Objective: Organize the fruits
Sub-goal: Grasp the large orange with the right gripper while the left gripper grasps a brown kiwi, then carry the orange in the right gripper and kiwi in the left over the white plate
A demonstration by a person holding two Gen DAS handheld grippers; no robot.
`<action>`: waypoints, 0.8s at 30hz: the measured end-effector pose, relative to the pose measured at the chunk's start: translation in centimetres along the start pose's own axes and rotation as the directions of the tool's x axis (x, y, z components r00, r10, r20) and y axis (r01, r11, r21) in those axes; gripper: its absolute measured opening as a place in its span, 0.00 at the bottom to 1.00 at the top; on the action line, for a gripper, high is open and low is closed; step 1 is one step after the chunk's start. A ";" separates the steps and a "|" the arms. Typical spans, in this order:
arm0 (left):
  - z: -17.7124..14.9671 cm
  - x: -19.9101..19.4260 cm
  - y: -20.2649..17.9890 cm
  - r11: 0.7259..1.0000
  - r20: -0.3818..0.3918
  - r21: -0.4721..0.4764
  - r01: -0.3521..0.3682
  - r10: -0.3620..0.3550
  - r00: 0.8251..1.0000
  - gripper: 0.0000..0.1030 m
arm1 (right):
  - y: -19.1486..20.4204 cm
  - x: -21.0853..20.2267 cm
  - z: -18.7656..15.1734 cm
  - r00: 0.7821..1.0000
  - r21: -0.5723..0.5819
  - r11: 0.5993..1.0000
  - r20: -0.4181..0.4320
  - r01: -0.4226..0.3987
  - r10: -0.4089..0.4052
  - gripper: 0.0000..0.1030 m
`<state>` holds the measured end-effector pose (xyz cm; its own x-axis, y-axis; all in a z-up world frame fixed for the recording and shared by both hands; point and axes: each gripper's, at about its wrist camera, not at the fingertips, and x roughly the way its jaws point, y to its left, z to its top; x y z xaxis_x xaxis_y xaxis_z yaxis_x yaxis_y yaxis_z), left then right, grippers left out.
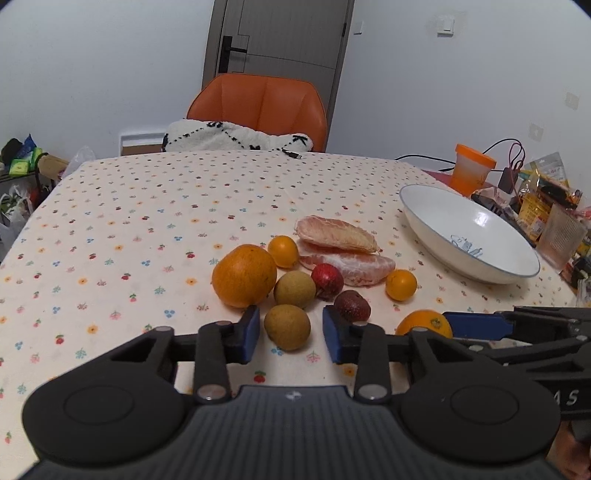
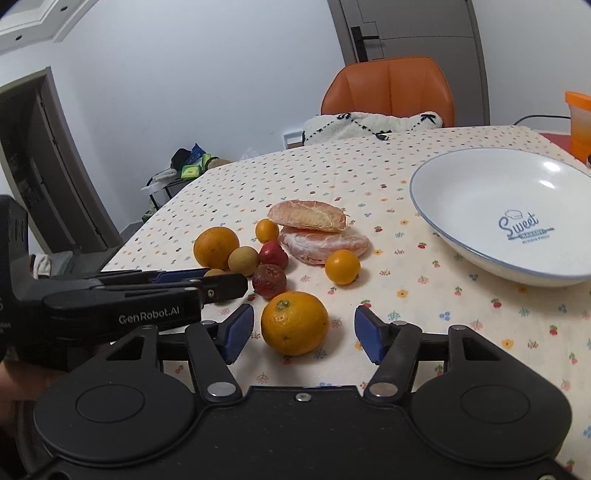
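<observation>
Orange and brown fruit crowds the flowered tablecloth (image 2: 480, 332) in front of you. Your left gripper (image 1: 288, 334) is spread wide around a brown longan (image 1: 287, 326), not touching it; a second longan (image 1: 294, 289) and a big orange (image 1: 243, 275) sit just beyond. Your right gripper (image 2: 304, 334) is likewise released, flanking a near orange (image 2: 294, 322). Peeled pomelo pieces (image 2: 323, 238) lie farther off, and the white bowl (image 2: 480, 192) waits far right.

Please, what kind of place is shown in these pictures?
Probably a dining area in a home. A table under a flowered tablecloth holds loose fruit and a white bowl, an orange chair stands behind it, and an interior door is close by.
</observation>
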<state>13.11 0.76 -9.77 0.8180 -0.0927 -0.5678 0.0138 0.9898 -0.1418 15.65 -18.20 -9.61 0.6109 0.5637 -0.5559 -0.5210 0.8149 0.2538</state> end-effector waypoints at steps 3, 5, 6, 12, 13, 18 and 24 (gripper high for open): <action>0.1 0.2 -0.1 1.000 -0.004 0.005 0.001 -0.001 1.000 0.29 | 0.2 0.4 0.2 1.000 -0.030 1.000 -0.002 0.001 -0.001 0.54; 0.1 0.3 -0.3 1.000 -0.007 0.018 -0.004 0.004 1.000 0.28 | 0.3 0.6 0.2 1.000 -0.051 0.999 -0.002 0.005 -0.005 0.49; 0.1 0.3 -0.4 1.000 -0.009 0.022 -0.002 0.002 1.000 0.25 | 0.4 0.6 0.2 1.000 -0.058 0.998 -0.003 0.004 -0.004 0.48; 0.1 0.3 -0.5 1.000 -0.010 0.018 0.012 -0.012 1.000 0.24 | 0.4 0.7 0.3 1.000 -0.079 0.997 -0.013 -0.016 0.015 0.37; 0.1 0.2 -0.5 1.000 -0.009 0.017 0.016 -0.016 1.000 0.24 | 0.4 0.7 0.4 1.000 -0.077 0.997 -0.013 -0.017 0.016 0.37; 0.3 -0.4 -0.8 0.999 0.010 0.023 0.022 -0.023 1.000 0.24 | 0.1 0.6 0.5 1.000 -0.071 0.997 -0.018 -0.020 0.019 0.37; 0.9 -1.7 -0.7 1.000 0.042 0.016 0.021 -0.022 0.999 0.24 | -0.8 -0.5 0.8 1.000 -0.022 1.000 0.007 -0.023 0.023 0.36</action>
<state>12.20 0.29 -7.95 0.8411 -0.1099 -0.5296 0.0404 0.9892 -0.1411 16.29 -19.05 -8.89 0.6028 0.5830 -0.5447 -0.5477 0.7988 0.2490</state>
